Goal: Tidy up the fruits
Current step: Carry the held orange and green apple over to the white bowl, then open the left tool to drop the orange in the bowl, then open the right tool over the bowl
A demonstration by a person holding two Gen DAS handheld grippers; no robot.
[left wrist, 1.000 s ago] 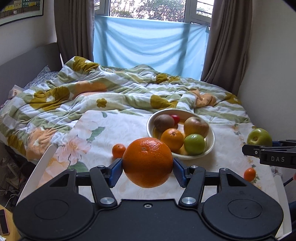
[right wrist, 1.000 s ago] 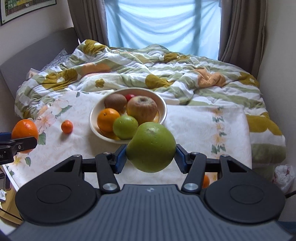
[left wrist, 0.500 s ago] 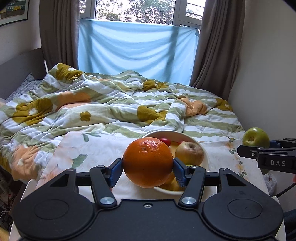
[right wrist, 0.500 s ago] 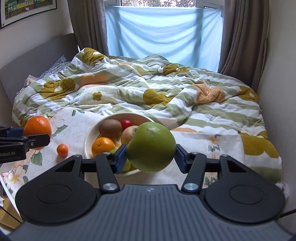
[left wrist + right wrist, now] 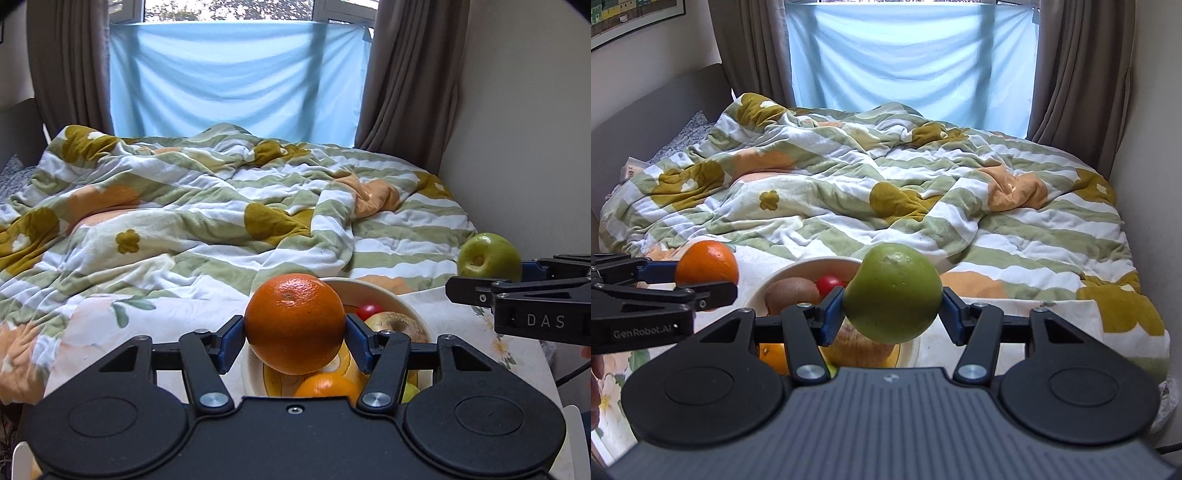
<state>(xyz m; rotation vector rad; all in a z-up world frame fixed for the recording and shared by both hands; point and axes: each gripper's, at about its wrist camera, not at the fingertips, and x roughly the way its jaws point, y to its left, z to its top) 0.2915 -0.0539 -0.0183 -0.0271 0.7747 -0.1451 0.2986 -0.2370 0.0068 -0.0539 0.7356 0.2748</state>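
The orange (image 5: 294, 324) sits clamped between the blue pads of the left gripper (image 5: 295, 334), held in the air over the near rim of the bowl (image 5: 384, 295). The green apple (image 5: 893, 291) is clamped the same way in the right gripper (image 5: 893, 314), also aloft, in front of the bowl's right side as that camera sees it. Each gripper shows in the other's view, fruit in hand, on either side of the bowl.

The bowl stands on a floral cloth (image 5: 155, 332) at the foot of a bed, and it already holds a kiwi (image 5: 792, 293), a small red fruit (image 5: 829, 284), a brownish apple (image 5: 397, 326) and another orange (image 5: 327, 386); a sliver of green low in the bowl may be one more apple. So I judge the job well along: most fruit is gathered, and these two pieces are carried but not yet set down. What is left, as far as can be seen, is lowering both into a bowl that is getting full, then letting go. Whether any loose fruit lies on the cloth cannot be told, since the grippers hide the near part of it

Beyond lie a striped quilt (image 5: 849, 192) and a blue curtain (image 5: 905, 66)
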